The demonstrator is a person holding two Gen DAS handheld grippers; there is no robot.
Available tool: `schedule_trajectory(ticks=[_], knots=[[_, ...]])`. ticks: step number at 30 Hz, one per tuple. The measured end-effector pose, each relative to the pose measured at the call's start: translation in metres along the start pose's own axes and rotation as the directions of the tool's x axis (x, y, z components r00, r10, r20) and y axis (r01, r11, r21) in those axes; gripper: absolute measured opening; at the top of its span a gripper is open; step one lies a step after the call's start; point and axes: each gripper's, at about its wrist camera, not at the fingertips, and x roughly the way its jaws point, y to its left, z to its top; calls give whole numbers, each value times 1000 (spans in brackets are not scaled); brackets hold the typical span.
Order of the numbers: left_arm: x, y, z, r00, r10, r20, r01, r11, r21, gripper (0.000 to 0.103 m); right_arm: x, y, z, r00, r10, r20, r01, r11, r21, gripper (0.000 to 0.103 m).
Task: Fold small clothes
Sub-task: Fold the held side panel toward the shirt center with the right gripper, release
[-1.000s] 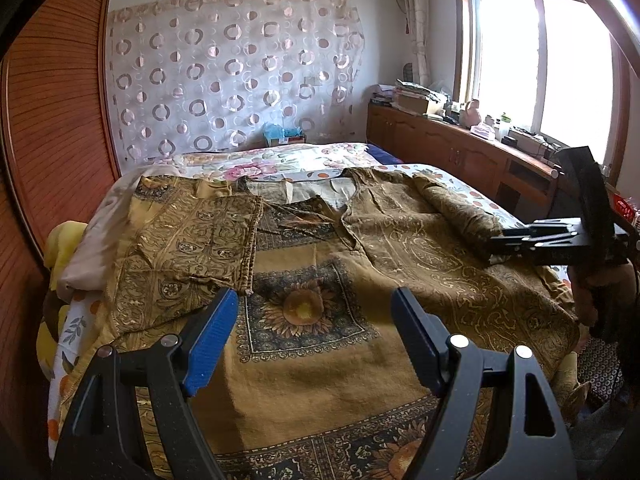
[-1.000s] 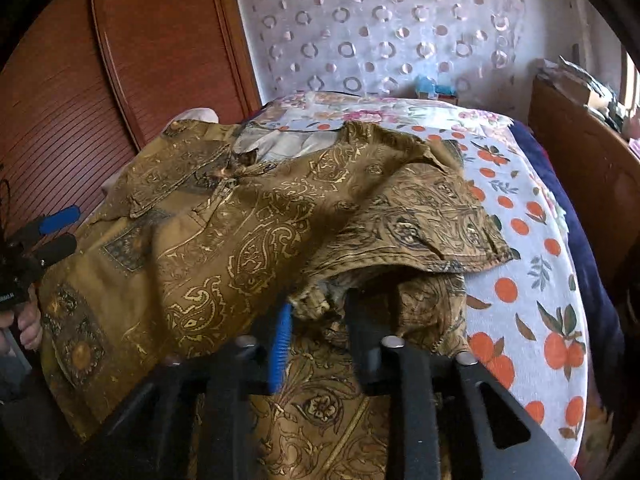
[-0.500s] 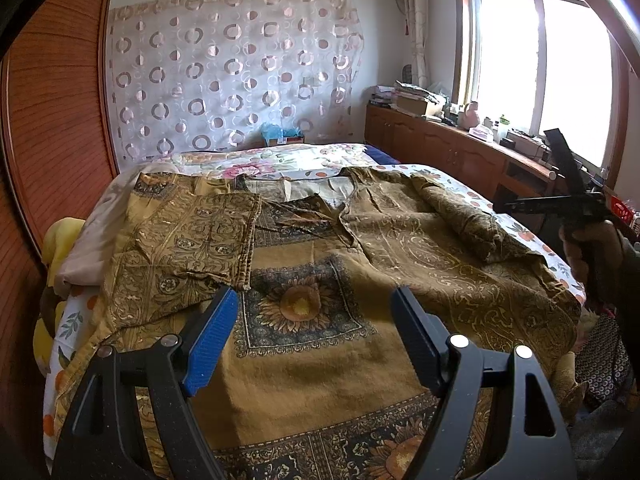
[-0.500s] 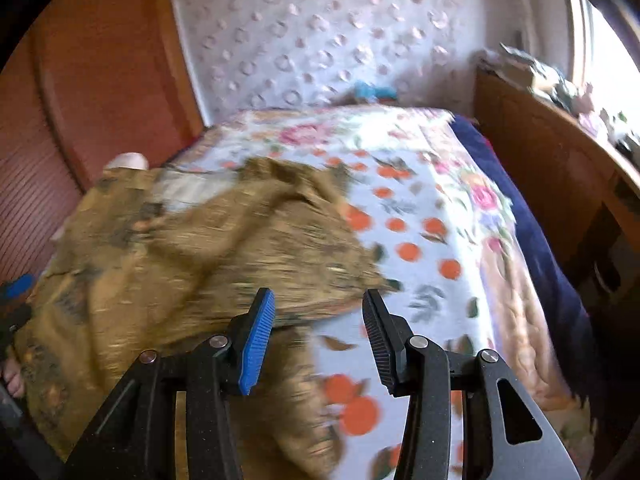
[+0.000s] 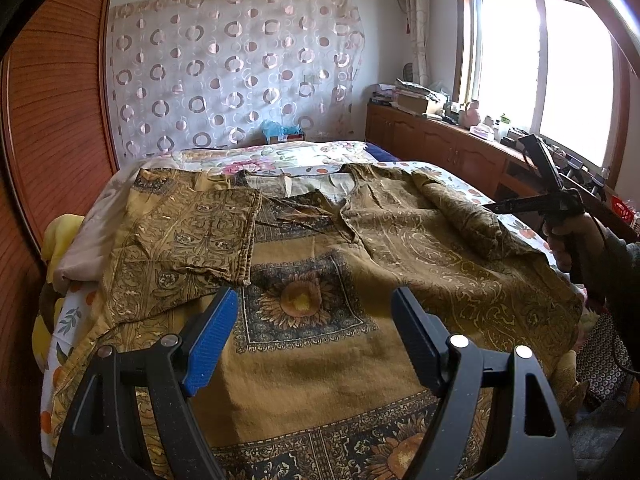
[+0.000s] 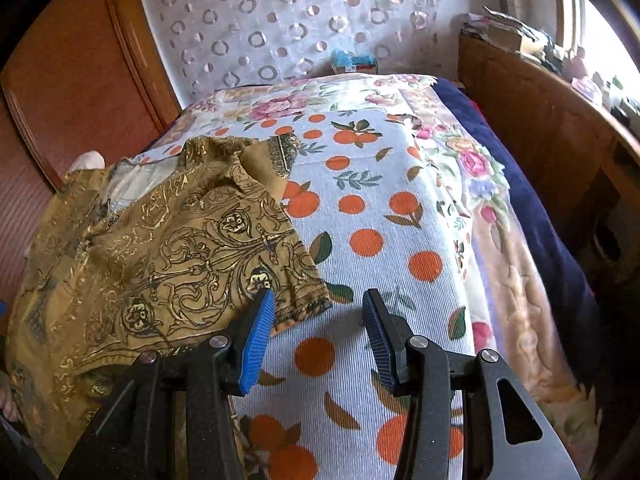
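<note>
Shirt (image 5: 328,264) lies spread face-up on the bed (image 6: 392,216), thin and limp by the look, likely to sag if lifted mid-panel, so take it at the sleeve hem (image 6: 308,308); left gripper (image 5: 312,336) wide, empty; right gripper (image 6: 318,332) part-open, empty.

Garment (image 5: 420,264): matt woven cloth, gold-printed. Bedsheet (image 6: 384,216): ribbed cloth. Wardrobe door (image 5: 52,120): grooved, semi-gloss wood. Gripper pads (image 6: 258,344): ridged blue plastic.
</note>
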Motion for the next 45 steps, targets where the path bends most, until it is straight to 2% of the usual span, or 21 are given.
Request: schedule_trajectory(ticks=[1, 4, 7, 12, 16, 21, 22, 24, 25, 26, 27, 29, 33, 40, 45], knots=[[0, -1, 0, 1000, -1, 0, 1, 1000, -1, 79, 1, 4, 0, 1000, -13, 1, 13, 1000, -24, 47], [0, -1, 0, 1000, 1, -2, -1, 1000, 2, 79, 4, 20, -3, 1000, -30, 8, 31, 991, -127, 24], [1, 1, -3, 1000, 0, -4, 0, 1000, -2, 79, 5, 28, -1, 1000, -18, -4, 17, 987, -161, 9], [1, 0, -3, 1000, 2, -5, -2, 1000, -1, 79, -7, 41, 9, 997, 53, 50, -44, 985, -169, 7], [1, 2, -5, 1000, 0, -3, 0, 1000, -7, 79, -26, 69, 25, 985, 137, 108, -112, 972, -205, 7], [-3, 5, -7, 1000, 2, 0, -2, 1000, -15, 79, -28, 106, 32, 979, 175, 101, -139, 947, -289, 7], [-3, 7, -6, 1000, 2, 1, -2, 1000, -17, 79, -29, 109, 33, 976, 194, 103, -156, 943, -292, 7], [-4, 9, -5, 1000, 4, 3, -4, 1000, -21, 79, -28, 108, 35, 973, 203, 111, -164, 943, -289, 25], [-5, 10, -4, 1000, 4, 5, -4, 1000, -23, 79, -29, 105, 34, 971, 210, 118, -169, 944, -283, 40], [-5, 10, -4, 1000, 4, 5, -4, 1000, -26, 79, -29, 101, 34, 967, 224, 124, -183, 944, -275, 49], [-5, 10, -4, 1000, 4, 5, -4, 1000, -26, 79, -28, 97, 32, 965, 227, 129, -186, 945, -269, 50], [-5, 9, -4, 1000, 5, 5, -4, 1000, -27, 79, -20, 90, 28, 977, 175, 121, -138, 955, -261, 50], [-5, 9, -4, 1000, 3, 6, -3, 1000, -25, 79, -3, 68, 17, 996, 72, 52, -60, 975, -214, 50], [-1, 8, -3, 1000, 0, -3, 0, 1000, -22, 79, 21, 48, 5, 999, 54, -7, -54, 983, -176, 50], [0, 7, -3, 1000, 5, -6, -5, 1000, -20, 79, 43, 52, 12, 998, 32, -47, -40, 984, -174, 50]])
